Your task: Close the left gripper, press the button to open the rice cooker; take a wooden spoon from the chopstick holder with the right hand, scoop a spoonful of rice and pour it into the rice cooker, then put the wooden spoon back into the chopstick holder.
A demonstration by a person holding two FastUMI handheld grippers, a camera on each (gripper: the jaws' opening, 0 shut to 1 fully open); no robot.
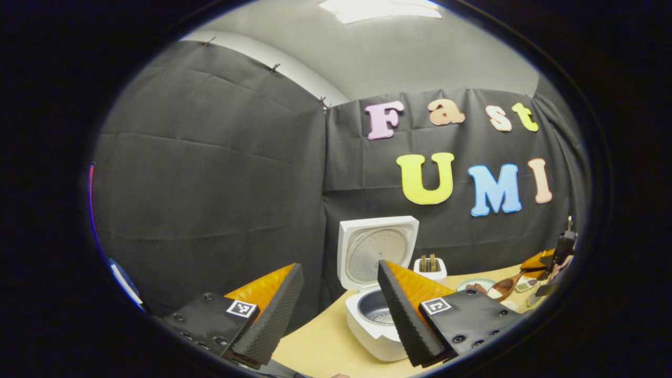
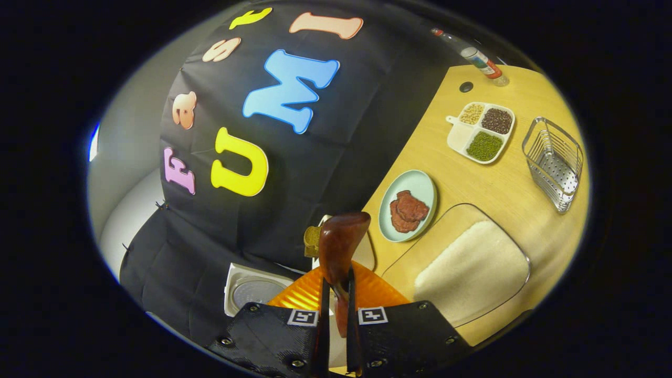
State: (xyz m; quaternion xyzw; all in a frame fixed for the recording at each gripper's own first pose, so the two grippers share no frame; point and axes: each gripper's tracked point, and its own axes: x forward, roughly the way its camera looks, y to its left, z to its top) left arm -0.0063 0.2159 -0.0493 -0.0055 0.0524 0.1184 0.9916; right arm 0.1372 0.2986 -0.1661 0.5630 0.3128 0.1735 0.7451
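A ceiling light panel (image 1: 380, 9) glares white at the top of the left gripper view, lighting the booth evenly with soft shadows. Both views bow strongly toward their rims, where detail smears; the wooden table (image 2: 493, 184) looks bright and sharp.

A pale blue round plate (image 2: 420, 189) carrying two reddish-brown slices of meat (image 2: 407, 211) lies on the light wooden table (image 2: 525, 189), near the black cloth wall (image 2: 336, 173). Farther along the table sits a white divided dish (image 2: 458, 137) with three compartments holding pale beans, dark grains and green beans, and just beside it stands an empty wire and perforated-metal basket (image 2: 554, 164). Past the dish, at the table's far edge, a clear bottle with a red band (image 2: 482, 62) lies tilted.
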